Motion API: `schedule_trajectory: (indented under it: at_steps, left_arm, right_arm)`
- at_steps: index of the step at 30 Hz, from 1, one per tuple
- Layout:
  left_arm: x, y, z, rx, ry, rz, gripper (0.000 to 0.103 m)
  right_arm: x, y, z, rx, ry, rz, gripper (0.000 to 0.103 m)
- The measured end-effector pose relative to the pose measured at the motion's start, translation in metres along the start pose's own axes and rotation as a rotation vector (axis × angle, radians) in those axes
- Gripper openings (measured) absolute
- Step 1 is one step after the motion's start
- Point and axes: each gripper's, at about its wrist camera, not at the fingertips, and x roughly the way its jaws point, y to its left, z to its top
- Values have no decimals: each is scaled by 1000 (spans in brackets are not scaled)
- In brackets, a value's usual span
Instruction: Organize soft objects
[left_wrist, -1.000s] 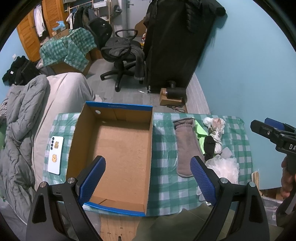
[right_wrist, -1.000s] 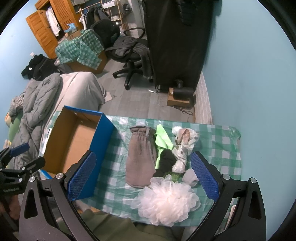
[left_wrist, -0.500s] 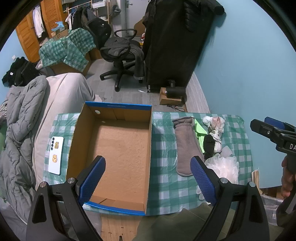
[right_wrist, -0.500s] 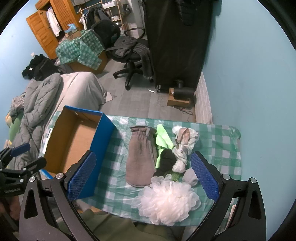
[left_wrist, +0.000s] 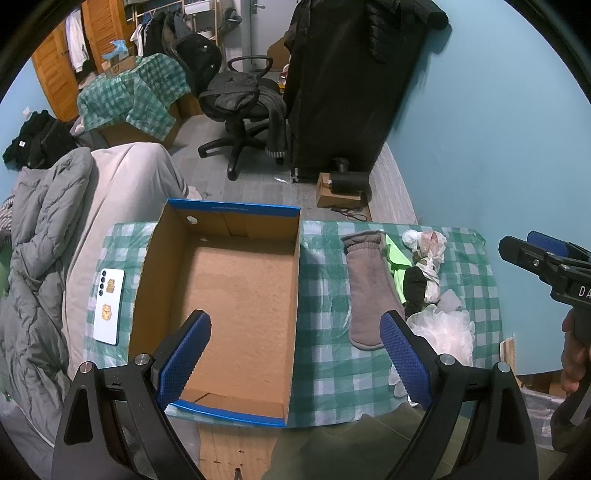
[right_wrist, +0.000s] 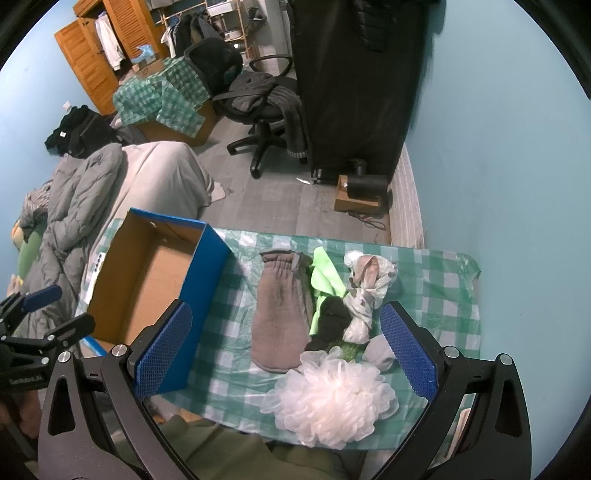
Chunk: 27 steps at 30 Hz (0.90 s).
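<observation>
An empty cardboard box with blue sides (left_wrist: 236, 295) (right_wrist: 147, 280) stands on the green checked table (left_wrist: 325, 362) (right_wrist: 436, 295). To its right lie a grey mitt (left_wrist: 369, 288) (right_wrist: 282, 310), a lime cloth (right_wrist: 325, 275), a black sock (right_wrist: 330, 325), a knotted patterned cloth (right_wrist: 365, 284), a small grey piece (right_wrist: 378, 352) and a white bath pouf (left_wrist: 447, 328) (right_wrist: 332, 398). My left gripper (left_wrist: 295, 358) hovers open above the box's near edge. High over the pouf, my right gripper (right_wrist: 282, 350) is open and holds nothing.
A white phone (left_wrist: 108, 304) lies on the table left of the box. A grey duvet (left_wrist: 40, 236) is heaped at the left. Beyond the table are an office chair (left_wrist: 243, 114), a black wardrobe (left_wrist: 354, 85) and a blue wall (left_wrist: 480, 129).
</observation>
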Motion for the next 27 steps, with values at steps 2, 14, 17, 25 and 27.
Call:
schedule_trajectory:
  at_steps: [2, 14, 17, 25, 27]
  left_arm:
    - [0, 0, 0, 1, 0, 1, 94]
    - [1, 0, -1, -12, 7, -5, 94]
    - [1, 0, 0, -12, 8, -8, 94]
    - [6, -8, 4, 1, 16, -17, 94]
    - [8, -8, 5, 4, 20, -19, 94]
  right_arm:
    - [0, 0, 1, 0, 0, 0, 101]
    - [0, -2, -3, 1, 2, -2, 101]
    - [1, -2, -3, 2, 5, -3, 101]
    - [2, -3, -4, 1, 7, -3, 101]
    - [1, -3, -4, 3, 7, -5, 101]
